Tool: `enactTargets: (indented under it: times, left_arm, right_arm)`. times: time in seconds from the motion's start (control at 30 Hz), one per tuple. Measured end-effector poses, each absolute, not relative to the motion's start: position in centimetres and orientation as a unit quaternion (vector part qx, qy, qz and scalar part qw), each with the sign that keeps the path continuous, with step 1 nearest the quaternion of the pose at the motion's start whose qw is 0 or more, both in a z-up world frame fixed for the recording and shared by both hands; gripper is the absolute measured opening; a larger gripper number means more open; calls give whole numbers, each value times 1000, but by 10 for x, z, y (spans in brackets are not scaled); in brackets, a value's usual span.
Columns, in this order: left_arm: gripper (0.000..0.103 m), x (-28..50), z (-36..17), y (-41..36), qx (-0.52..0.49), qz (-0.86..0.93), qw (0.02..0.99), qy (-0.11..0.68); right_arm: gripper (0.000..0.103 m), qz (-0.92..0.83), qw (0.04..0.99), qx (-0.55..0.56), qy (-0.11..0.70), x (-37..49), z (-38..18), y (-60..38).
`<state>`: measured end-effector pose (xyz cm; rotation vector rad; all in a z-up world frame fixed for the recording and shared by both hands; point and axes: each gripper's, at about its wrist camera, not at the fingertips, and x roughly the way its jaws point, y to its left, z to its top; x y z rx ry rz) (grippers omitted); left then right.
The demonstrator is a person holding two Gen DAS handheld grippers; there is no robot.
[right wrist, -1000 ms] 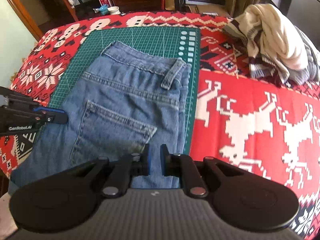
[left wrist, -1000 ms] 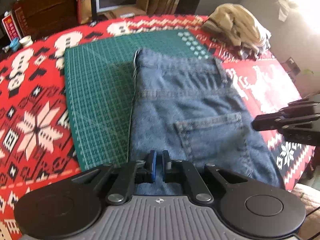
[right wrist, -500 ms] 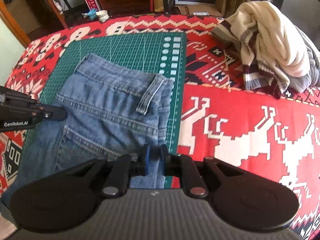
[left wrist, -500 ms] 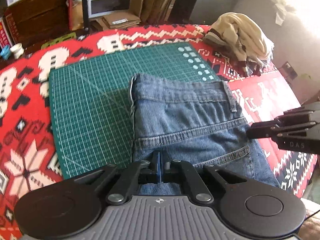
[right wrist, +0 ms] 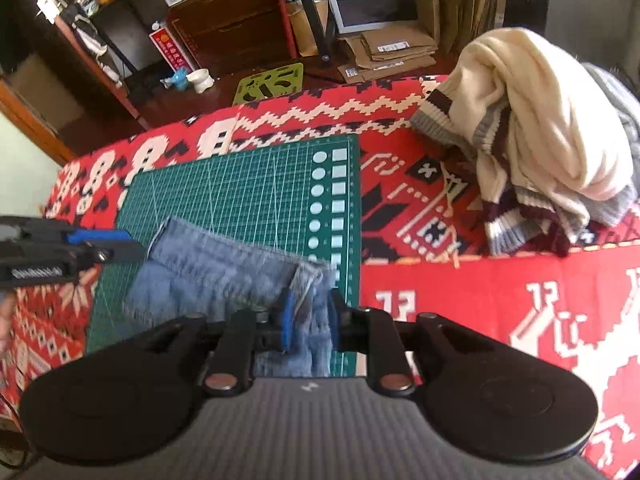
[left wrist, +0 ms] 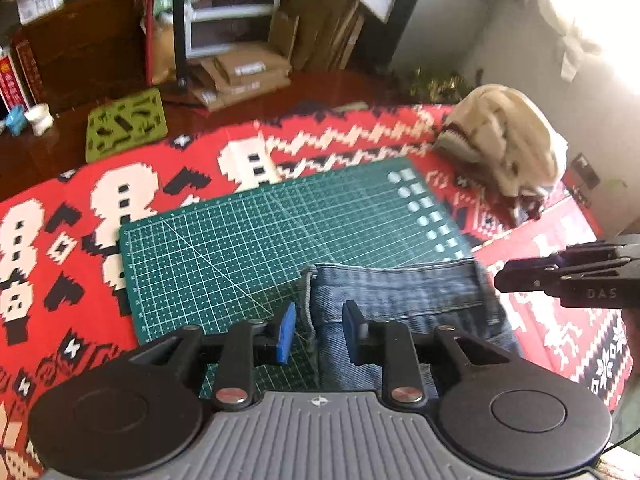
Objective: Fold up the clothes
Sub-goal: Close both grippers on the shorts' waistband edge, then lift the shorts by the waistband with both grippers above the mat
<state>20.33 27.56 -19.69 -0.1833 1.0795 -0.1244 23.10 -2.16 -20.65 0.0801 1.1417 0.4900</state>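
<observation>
The left gripper (left wrist: 318,334) stands wide, its jaws straddling the left edge of the jeans (left wrist: 400,300). The right gripper (right wrist: 310,322) is spread narrower around the jeans' right edge. Beyond both lies the green cutting mat (left wrist: 260,236); a cream sweater (right wrist: 536,120) sits far right.

Jeans (left wrist: 400,300) lie on mat (left wrist: 240,240), mat on cloth (left wrist: 60,220); sweater pile (right wrist: 540,140) on cloth right of mat.
</observation>
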Motion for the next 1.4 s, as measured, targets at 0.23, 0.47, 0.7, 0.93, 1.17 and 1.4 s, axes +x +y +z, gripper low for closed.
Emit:
enactTargets:
  times: [0.23, 0.47, 0.7, 0.93, 1.17, 1.4]
  left_arm:
    - [33, 221, -220, 294, -143, -72, 828, 537]
    - [14, 222, -231, 301, -200, -88, 815, 537]
    - [10, 217, -186, 289, -166, -88, 845, 500]
    - [10, 245, -151, 311, -149, -70, 871, 462]
    - [10, 268, -150, 320, -129, -58, 884, 445]
    - [10, 255, -160, 318, -139, -54, 893, 425]
  right_arm:
    - [32, 241, 794, 65, 555, 252, -233, -24]
    - [19, 259, 787, 84, 554, 256, -238, -27]
    - [14, 272, 792, 103, 537, 254, -198, -21]
    - [14, 289, 817, 88, 491, 286, -158, -6]
    - [14, 293, 831, 61, 469, 319, -154, 9]
    - [14, 301, 831, 55, 464, 316, -168, 9]
